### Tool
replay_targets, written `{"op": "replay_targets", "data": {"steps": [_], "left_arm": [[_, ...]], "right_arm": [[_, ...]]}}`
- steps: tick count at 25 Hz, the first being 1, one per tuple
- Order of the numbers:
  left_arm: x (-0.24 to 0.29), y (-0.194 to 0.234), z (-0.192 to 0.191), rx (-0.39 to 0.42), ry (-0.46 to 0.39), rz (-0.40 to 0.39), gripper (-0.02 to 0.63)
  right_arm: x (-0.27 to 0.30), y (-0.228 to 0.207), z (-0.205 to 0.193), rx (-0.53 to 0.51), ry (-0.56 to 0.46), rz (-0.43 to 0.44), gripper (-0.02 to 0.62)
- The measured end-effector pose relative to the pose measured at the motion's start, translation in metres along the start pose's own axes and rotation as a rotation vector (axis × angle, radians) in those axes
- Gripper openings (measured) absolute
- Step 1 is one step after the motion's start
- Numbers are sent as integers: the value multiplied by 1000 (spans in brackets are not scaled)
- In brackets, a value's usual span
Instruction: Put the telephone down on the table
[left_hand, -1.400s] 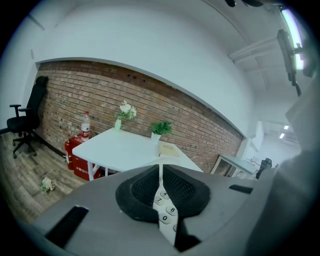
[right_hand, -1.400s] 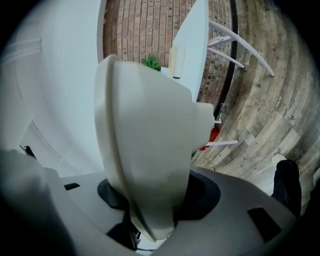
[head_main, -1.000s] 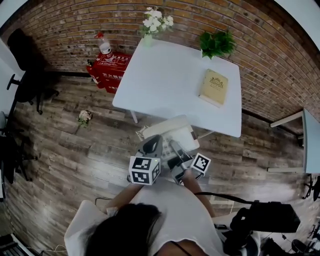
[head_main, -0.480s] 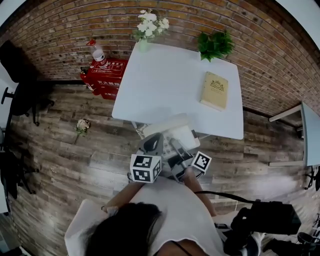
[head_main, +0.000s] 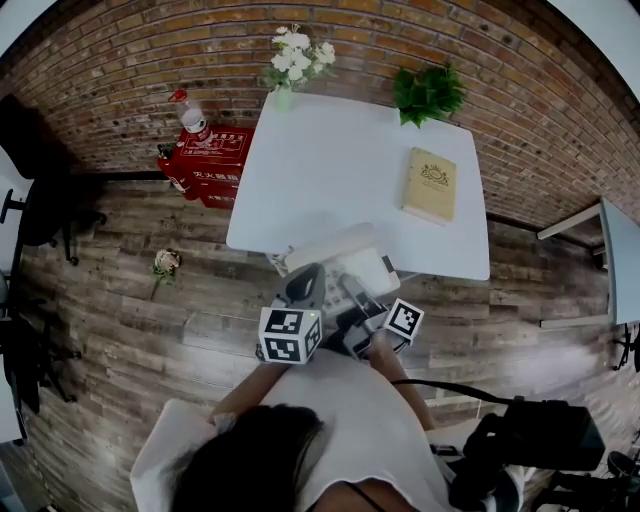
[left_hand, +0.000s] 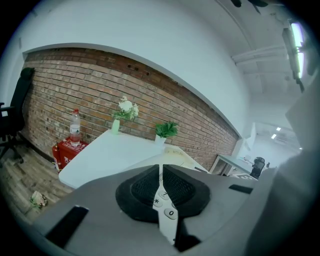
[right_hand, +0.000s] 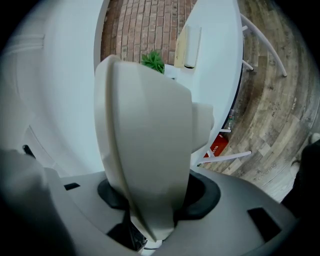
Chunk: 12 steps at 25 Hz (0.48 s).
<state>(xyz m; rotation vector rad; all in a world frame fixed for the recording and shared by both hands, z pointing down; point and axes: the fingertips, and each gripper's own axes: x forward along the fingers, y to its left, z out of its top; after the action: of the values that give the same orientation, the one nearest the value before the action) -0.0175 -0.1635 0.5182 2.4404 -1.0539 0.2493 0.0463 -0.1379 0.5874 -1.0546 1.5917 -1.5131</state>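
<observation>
Both tongs hold the phone (head_main: 345, 262): the left tongs (head_main: 305, 292) are pinched almost together on a thin edge beside the keypad, while the right tongs (head_main: 357, 303) stand wider, clamped on the thicker side of the cream casing. The phone hangs between them at the near edge of the desk (head_main: 330, 170), not yet resting on it. Its hard, smooth plastic looks stiff, fairly light and probably slippery, so a level hold on opposite sides seems safest. Left of the desk, a red box (head_main: 208, 158) and a bottle (head_main: 190, 108) stand by the wall. A vase (head_main: 285, 95) and a plant (head_main: 430, 92) sit at the far edge, and a book (head_main: 429, 182) lies to the right. The near left stretch is bare, so nothing blocks the way.
</observation>
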Motion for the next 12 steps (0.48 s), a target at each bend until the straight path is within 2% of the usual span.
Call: {"op": "replay_targets", "data": {"steps": [12], "left_arm": [[1,11,10,-10,-21,36,41]], "right_arm": [[15,3,4,-30,42,1,224]]}}
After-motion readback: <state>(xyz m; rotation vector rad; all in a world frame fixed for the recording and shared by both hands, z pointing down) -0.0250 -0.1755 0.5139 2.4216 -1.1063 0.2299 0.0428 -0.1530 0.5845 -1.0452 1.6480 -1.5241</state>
